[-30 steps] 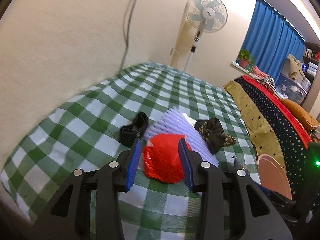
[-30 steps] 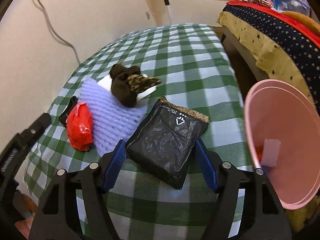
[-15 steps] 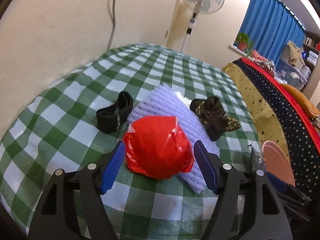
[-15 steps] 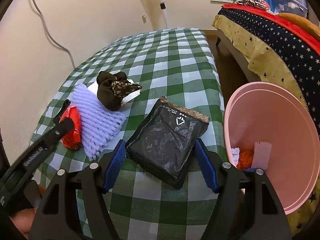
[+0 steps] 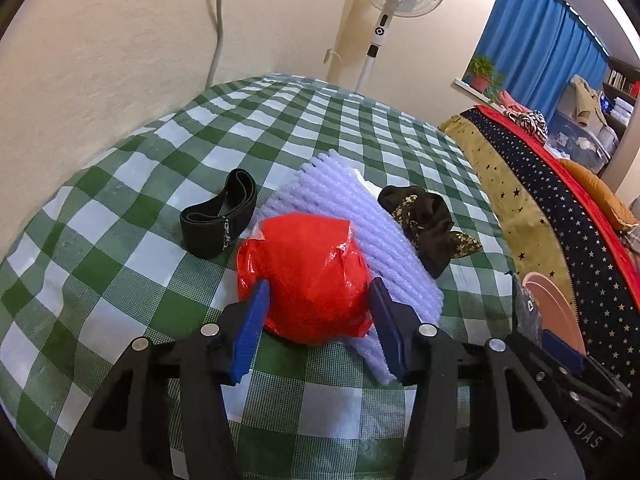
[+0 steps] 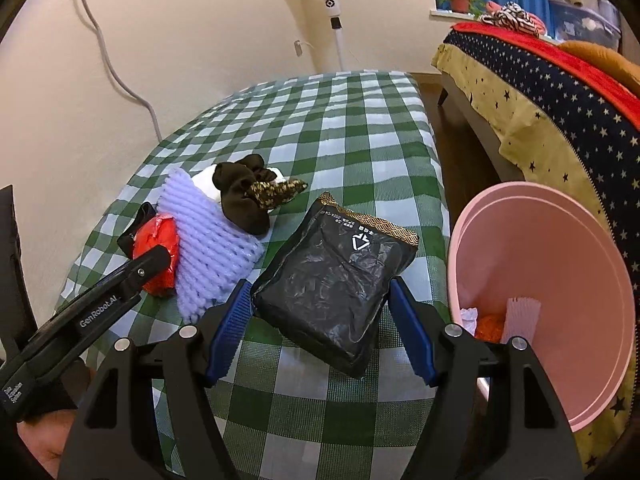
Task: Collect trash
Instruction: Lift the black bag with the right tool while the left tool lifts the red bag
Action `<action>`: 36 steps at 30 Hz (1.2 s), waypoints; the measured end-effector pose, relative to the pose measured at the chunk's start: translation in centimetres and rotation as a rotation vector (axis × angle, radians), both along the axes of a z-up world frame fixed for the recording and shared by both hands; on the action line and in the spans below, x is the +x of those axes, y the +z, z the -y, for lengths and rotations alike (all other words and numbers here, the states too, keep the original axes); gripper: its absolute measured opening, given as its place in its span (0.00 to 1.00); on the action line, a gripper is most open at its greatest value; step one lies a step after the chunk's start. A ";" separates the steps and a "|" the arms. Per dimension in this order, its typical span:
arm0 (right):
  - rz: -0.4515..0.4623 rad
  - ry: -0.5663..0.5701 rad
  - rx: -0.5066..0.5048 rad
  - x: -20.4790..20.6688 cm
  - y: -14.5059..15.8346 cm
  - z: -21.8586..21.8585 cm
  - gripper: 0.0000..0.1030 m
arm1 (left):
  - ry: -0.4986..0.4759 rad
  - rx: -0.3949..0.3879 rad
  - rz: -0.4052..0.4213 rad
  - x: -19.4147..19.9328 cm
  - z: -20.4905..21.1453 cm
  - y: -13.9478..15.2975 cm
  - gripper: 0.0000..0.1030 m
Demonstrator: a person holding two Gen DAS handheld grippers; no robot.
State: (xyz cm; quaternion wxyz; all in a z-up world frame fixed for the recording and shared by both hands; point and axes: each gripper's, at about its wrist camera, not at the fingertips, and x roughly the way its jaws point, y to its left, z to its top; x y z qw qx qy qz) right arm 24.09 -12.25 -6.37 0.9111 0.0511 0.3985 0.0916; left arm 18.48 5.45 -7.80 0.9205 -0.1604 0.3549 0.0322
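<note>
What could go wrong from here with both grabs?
1. The left gripper has just been closing on the red plastic wrapper, which overlaps the purple foam net; the right pad could snag the net.
2. The black pouch in the right gripper is slick and wide; it may slip short of the pink bin.
</note>
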 end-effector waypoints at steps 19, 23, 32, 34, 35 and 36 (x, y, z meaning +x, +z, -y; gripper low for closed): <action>0.053 0.011 0.000 -2.4 1.7 0.7 0.67 | 0.007 0.063 0.055 -2.3 0.1 1.7 0.00; 0.055 0.007 0.011 -2.9 1.8 1.0 0.67 | -0.003 0.066 0.056 -2.3 0.2 1.9 0.15; 0.057 0.010 0.014 -3.0 1.8 1.2 0.67 | -0.017 0.167 0.012 -0.7 1.9 1.5 0.54; 0.054 0.009 0.015 -2.8 1.7 1.2 0.67 | -0.019 0.189 -0.021 -0.1 2.2 1.1 0.59; 0.051 0.009 0.015 -2.8 1.6 1.2 0.67 | -0.016 0.197 -0.034 0.2 2.3 0.9 0.63; 0.049 0.008 0.016 -2.7 1.5 1.2 0.67 | -0.007 0.208 -0.053 0.5 2.3 0.7 0.63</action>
